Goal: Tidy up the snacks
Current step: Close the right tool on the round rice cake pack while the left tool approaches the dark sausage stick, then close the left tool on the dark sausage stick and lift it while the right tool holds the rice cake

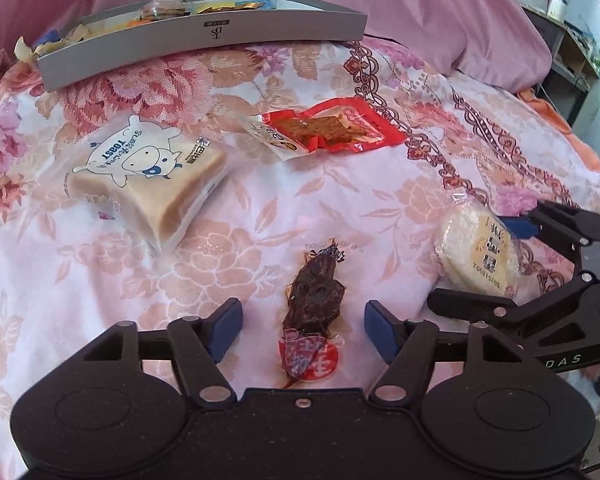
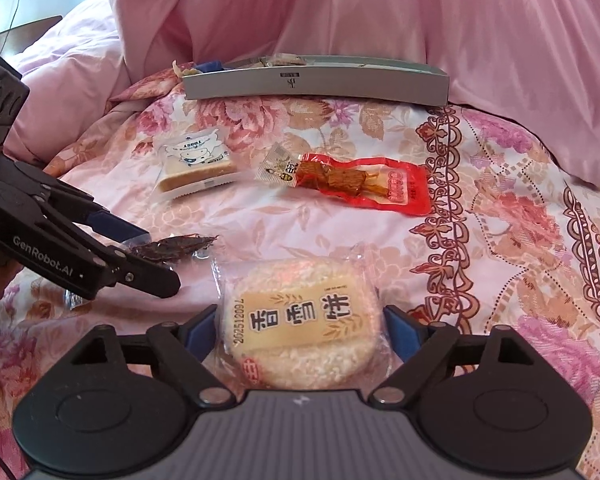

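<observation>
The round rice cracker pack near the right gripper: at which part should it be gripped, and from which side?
Grip the rice cracker pack across its rounded edges, left and right, coming from the near side along the bedspread. It lies flat, and the right gripper already straddles it with open jaws, so closing there probably gives the firmest hold. The loose clear wrapper edge looks too flimsy.

A: Where does everything lie on the bed (image 2: 500, 240)?

B: The box (image 2: 316, 84) sits at the far side, before the bunched blanket (image 2: 380, 12), with wrapped sweets (image 1: 168, 8) in it. Nearer, the toast pack (image 2: 198, 166) lies left of the tofu packet (image 2: 360, 182).

A: And closest?

B: The dried-meat packet (image 1: 314, 300) lies between the left gripper's (image 1: 303, 330) fingers; to its right, the rice cracker (image 2: 304, 320) lies between the right gripper's (image 2: 296, 330) fingers.
</observation>
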`<state>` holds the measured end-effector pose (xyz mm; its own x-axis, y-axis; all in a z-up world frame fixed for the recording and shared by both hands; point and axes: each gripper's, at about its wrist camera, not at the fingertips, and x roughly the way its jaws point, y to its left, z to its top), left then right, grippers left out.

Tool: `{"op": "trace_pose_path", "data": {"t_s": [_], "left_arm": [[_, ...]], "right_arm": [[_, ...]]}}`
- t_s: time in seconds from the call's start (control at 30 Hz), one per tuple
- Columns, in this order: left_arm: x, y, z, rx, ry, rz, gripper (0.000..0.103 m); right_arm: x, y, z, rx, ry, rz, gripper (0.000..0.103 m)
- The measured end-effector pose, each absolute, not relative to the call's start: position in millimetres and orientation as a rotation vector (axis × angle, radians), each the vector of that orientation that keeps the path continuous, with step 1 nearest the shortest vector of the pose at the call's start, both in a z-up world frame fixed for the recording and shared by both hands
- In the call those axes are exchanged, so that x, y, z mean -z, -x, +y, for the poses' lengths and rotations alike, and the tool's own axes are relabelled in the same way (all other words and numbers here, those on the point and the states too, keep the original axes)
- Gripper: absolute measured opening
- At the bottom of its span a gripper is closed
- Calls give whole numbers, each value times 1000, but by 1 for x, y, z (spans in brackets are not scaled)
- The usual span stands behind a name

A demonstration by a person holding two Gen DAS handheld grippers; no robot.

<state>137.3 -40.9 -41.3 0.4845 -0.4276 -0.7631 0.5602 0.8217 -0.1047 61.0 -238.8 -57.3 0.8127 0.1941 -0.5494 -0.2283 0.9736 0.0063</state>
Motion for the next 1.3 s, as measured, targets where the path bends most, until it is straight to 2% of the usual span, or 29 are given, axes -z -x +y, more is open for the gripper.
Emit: {"op": "trace_pose_path", "data": {"t_s": [0.13, 0.33, 0.93, 1.3], "left_arm": [[39, -135, -42, 627, -194, 877, 49], [36, -133, -39, 598, -159, 894, 47], [31, -115, -30, 453, -24, 854, 47], [45, -110, -38, 413, -149, 811, 49]], "right_arm": [[58, -62, -233, -209, 75, 580, 91], [58, -54, -228, -175, 91, 563, 77], [61, -27, -208, -176, 116, 526, 77], [63, -28, -207, -175, 126, 536, 77]]}}
